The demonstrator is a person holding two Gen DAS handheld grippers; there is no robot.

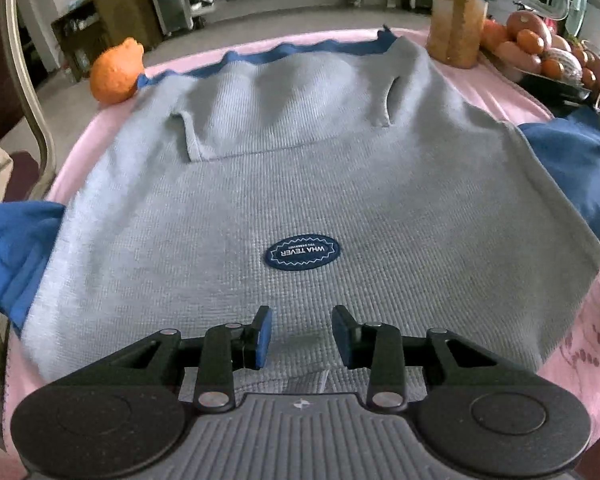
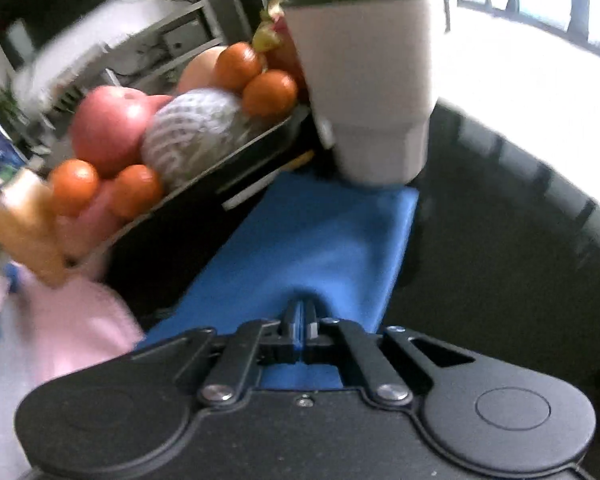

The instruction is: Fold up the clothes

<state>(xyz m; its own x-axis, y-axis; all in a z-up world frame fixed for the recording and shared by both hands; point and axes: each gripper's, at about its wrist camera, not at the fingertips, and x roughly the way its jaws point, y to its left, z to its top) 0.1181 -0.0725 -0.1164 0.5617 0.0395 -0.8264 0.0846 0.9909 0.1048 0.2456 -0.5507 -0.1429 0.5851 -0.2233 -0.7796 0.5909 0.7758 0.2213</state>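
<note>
Garment: a grey waffle-knit hoodie (image 1: 300,184) with blue sleeves lies front-up and spread flat on the pink-covered surface (image 1: 572,344). Its kangaroo pocket faces up, and an oval navy chest patch (image 1: 302,252) sits near the middle. The blue hem band (image 1: 284,56) is at the far edge. Both sleeves extend outward, the left one (image 1: 12,240) over the near left edge and the right one (image 1: 568,168) toward the fruit tray.

Left tongs (image 1: 302,338): partly open, poised over the neck end of the grey body. Nothing is visible between the pads; whether they touch the cloth cannot be told.

Right tongs (image 2: 300,320): closed on the blue sleeve (image 2: 320,240), a fold of its fabric pinched between the pads. The sleeve runs forward over a dark surface, and its far end reaches the base of a white planter (image 2: 372,92). A black tray of fruit (image 2: 236,148) stands just beside it to the left.

Progress: judged early. The body is laid out and smoothed, but no fold is visible; both sleeves remain unfolded outward. The step in hand appears to be bringing the right sleeve across the body.

Remaining: right sleeve in, left sleeve in, then folding the body lengthwise.

Risk noted: the planter and fruit tray stand close to the held sleeve, and a careless pull may disturb them.
</note>
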